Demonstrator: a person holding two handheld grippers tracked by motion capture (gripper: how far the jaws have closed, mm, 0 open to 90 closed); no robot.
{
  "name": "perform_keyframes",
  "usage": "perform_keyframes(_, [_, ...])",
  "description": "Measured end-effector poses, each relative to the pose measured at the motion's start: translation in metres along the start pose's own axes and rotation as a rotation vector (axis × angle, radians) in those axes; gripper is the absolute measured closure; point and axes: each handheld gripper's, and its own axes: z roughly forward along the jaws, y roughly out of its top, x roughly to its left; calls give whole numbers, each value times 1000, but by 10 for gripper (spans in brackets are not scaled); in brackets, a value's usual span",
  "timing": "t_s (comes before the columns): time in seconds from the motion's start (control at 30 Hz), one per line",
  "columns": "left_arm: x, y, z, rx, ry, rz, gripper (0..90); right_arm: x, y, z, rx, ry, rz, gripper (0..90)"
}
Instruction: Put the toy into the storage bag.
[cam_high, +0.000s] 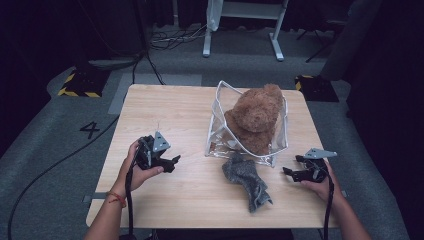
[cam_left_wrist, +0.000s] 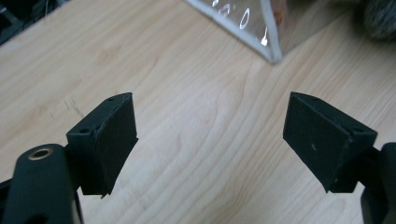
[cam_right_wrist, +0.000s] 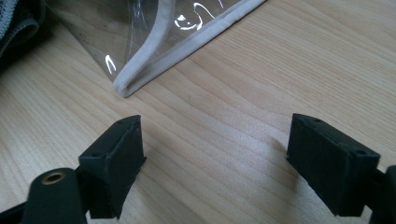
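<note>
A brown teddy bear (cam_high: 256, 120) sits inside a clear plastic bag (cam_high: 215, 127) with white trim near the middle of the wooden table (cam_high: 165, 110). A grey sock (cam_high: 246, 181) lies crumpled in front of the bag. My left gripper (cam_high: 174, 162) is low over the table's left half, jaws wide apart with bare wood between them (cam_left_wrist: 210, 135); a corner of the bag (cam_left_wrist: 273, 55) lies just ahead. My right gripper (cam_high: 287, 171) rests at the right, open and holding nothing (cam_right_wrist: 215, 154), close to the bag's trimmed corner (cam_right_wrist: 122, 88).
The table's edges fall off to grey carpet on all sides. Cables (cam_high: 55, 165) trail across the floor at left, and a white desk frame (cam_high: 245, 25) stands behind the table. Yellow-black floor markers (cam_high: 80, 85) sit at the far corners.
</note>
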Motion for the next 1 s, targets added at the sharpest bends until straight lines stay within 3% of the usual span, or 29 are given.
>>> perform_keyframes(0.2, [0, -26, 5, 52, 19, -19, 175, 0, 0, 0, 0, 1, -1, 191])
perform_keyframes(0.53, [-3, -60, 11, 93, -6, -80, 174, 0, 0, 0, 0, 3, -3, 191])
perform_keyframes(0.73, [-5, -76, 12, 90, -10, -132, 173, 0, 0, 0, 0, 5, -4, 190])
perform_keyframes(0.87, [-3, -85, 10, 64, -36, -178, 175, -1, 0, 0, -1, 9, -5, 190])
perform_keyframes(0.93, [-2, -91, 10, 36, -65, -232, 175, -1, 0, 0, -2, 9, -4, 190])
perform_keyframes(1.0, [-2, -93, 7, 37, -61, -251, 175, -1, 0, 0, -2, 9, -5, 190])
